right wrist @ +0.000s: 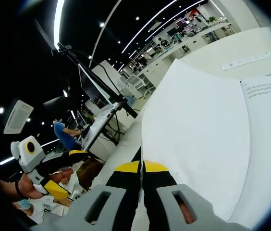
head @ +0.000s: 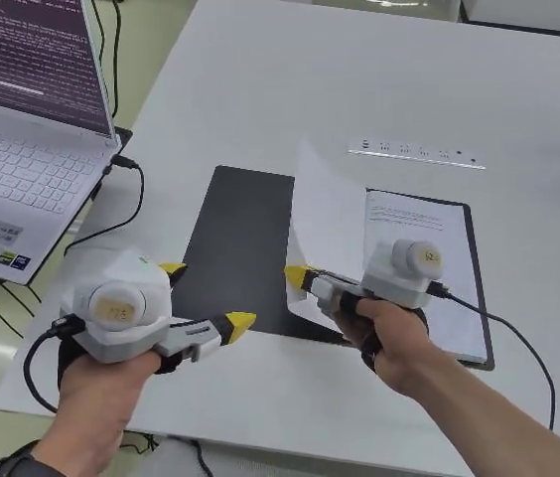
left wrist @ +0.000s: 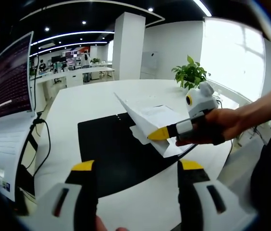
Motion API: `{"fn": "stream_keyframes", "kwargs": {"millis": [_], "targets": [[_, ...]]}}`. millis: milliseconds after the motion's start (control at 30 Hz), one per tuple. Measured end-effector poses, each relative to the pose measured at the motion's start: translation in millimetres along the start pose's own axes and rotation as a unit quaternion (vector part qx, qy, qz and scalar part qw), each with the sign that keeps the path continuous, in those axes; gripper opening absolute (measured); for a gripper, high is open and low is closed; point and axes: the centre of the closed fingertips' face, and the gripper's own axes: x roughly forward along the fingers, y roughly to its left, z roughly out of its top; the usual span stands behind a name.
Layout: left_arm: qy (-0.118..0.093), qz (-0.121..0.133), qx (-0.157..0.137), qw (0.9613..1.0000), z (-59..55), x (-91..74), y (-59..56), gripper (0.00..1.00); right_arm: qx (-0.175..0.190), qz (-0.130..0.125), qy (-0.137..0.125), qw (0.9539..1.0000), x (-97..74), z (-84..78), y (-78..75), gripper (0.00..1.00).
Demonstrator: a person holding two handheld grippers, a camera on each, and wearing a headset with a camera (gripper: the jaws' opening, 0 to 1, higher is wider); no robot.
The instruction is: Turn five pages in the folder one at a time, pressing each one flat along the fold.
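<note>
While the white table has your laptop off to the left, the black folder lies open in the middle, left cover bare. One page stands up off the fold with your right gripper clamped on its lower edge. Your left gripper hovers by the folder's near left corner, jaws spread wide, gripping nothing.

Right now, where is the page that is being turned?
In the head view the lifted page stands nearly upright over the middle of the folder, pinched near its lower edge by the right gripper; the printed page lies to its right.
</note>
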Motion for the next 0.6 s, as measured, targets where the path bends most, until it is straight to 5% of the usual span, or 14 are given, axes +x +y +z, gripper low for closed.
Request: {"fn": "stream_keyframes", "kwargs": {"millis": [600], "targets": [[-0.010,0.008,-0.008,0.9999,7.8,-1.9,11.9,0.68,0.040,-0.019,0.041,0.9982,30.5,-27.6,-20.1,0.00]]}}
